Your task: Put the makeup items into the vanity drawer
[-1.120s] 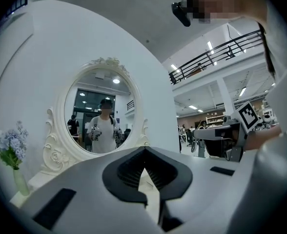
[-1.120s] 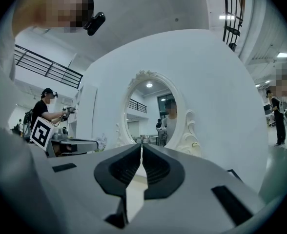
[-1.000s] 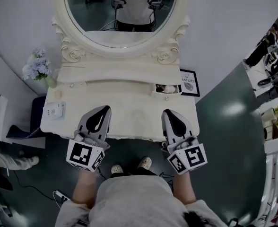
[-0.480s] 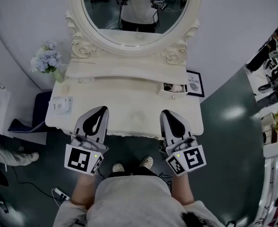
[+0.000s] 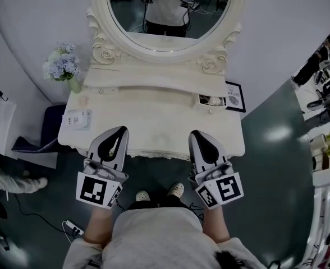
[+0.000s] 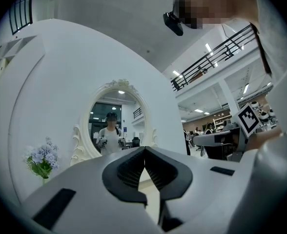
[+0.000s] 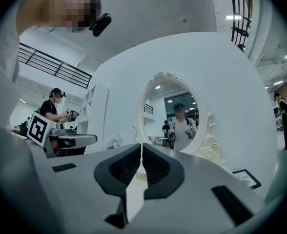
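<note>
Grey-and-black left gripper [image 5: 121,130], jaws together, empty, at 7 o'clock of the cream carved vanity table [image 5: 154,114]. Matching right gripper [image 5: 198,134], jaws likewise together, empty, at 5 o'clock. Small open vanity drawer [image 5: 211,101], 2 o'clock, holding pale makeup items [image 5: 205,99]. Blue flower bunch [image 5: 61,67], 10 o'clock. Oval cream-framed mirror [image 5: 170,15], 12 o'clock.

L tongs [image 6: 144,148] closed, empty; mirror [image 6: 116,125] ahead, flowers [image 6: 41,160] left.
</note>
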Motion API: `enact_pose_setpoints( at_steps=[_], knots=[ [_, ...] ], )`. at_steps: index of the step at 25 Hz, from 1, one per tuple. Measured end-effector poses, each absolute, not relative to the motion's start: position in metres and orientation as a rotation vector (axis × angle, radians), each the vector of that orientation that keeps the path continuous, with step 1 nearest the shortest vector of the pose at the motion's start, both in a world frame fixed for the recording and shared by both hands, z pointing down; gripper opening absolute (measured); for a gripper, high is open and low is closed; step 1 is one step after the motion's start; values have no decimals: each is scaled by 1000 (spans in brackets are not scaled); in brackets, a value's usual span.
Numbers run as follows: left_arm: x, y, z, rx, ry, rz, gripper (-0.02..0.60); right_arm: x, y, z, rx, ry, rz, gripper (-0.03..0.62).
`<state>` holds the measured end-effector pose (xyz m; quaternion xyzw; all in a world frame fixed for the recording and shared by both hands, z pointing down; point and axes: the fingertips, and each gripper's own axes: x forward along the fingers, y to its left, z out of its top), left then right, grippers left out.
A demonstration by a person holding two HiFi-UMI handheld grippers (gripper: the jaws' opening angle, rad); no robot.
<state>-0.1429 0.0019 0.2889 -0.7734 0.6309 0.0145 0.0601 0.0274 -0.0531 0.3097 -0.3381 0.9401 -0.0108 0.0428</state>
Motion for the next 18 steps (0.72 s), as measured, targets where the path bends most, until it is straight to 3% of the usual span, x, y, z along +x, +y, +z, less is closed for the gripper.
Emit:
enact_pose_setpoints(
  at_steps=[18],
  knots=[
    [-151,33,281,-2313,1915,80,15,25,-20,304,-1038,2854,-3,25]
  ],
)
